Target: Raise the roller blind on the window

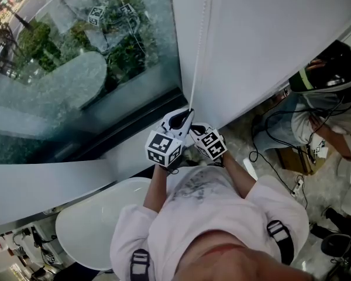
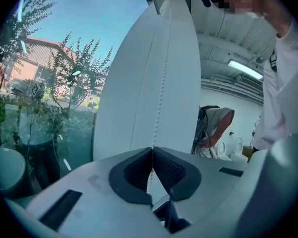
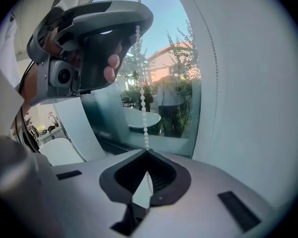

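A white bead chain (image 1: 200, 45) hangs down along the white panel (image 1: 269, 40) beside the window glass (image 1: 76, 69). Both grippers grip it at about waist height. My left gripper (image 1: 189, 112) is the upper one, its jaws shut on the bead chain (image 2: 161, 83) where the pads meet (image 2: 152, 148). Just below it, my right gripper (image 1: 194, 129) is shut on the same bead chain (image 3: 143, 103), which runs up from its jaws (image 3: 147, 151) to the left gripper (image 3: 89, 48) overhead. No blind fabric can be told apart from the white panel.
A white windowsill (image 1: 47, 186) runs below the glass. A round white table (image 1: 99, 221) stands at my left. Another person (image 1: 327, 98) crouches at the right among cables (image 1: 275, 151) on the floor.
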`<state>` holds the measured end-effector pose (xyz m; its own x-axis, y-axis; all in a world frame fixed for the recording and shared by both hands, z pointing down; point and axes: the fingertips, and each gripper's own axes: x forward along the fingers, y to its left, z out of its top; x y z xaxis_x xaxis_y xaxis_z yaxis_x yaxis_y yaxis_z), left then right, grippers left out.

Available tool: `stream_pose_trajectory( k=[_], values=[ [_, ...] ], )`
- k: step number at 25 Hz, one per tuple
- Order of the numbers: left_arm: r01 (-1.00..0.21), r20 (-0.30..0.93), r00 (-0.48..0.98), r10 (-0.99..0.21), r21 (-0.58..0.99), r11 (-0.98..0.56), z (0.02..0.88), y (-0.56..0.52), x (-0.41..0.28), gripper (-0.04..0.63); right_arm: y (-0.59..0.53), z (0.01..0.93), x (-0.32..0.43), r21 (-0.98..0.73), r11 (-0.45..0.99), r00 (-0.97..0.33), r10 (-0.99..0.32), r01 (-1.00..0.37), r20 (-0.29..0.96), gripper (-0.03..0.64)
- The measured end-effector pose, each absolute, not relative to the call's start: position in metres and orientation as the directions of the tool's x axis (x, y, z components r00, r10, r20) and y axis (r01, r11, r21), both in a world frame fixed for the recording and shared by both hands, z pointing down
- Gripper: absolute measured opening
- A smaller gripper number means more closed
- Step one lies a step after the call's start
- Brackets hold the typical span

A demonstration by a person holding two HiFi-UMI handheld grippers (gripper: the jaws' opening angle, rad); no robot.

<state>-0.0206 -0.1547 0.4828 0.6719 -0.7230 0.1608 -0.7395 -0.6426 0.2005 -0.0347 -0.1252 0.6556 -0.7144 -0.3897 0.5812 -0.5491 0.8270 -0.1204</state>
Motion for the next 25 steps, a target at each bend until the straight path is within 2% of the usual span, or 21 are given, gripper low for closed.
stream_pose_trajectory(
  k=[18,25],
  values=[
    [-0.750,0.127,0.661,-0.740,0.149,-0.644,0.472,-0.156,-0.026,0.012,-0.119,0.641,-0.034,-0.030,0.858,-0.709,-0.403,-0.512,0.579,0.063],
    [-0.757,0.096,0.652,-0.752,0.142,-0.638,0.462,-0.152,-0.028,0.018,-0.116,0.611,-0.024,-0.014,0.851,-0.724,-0.438,-0.525,0.533,0.064]
  ],
)
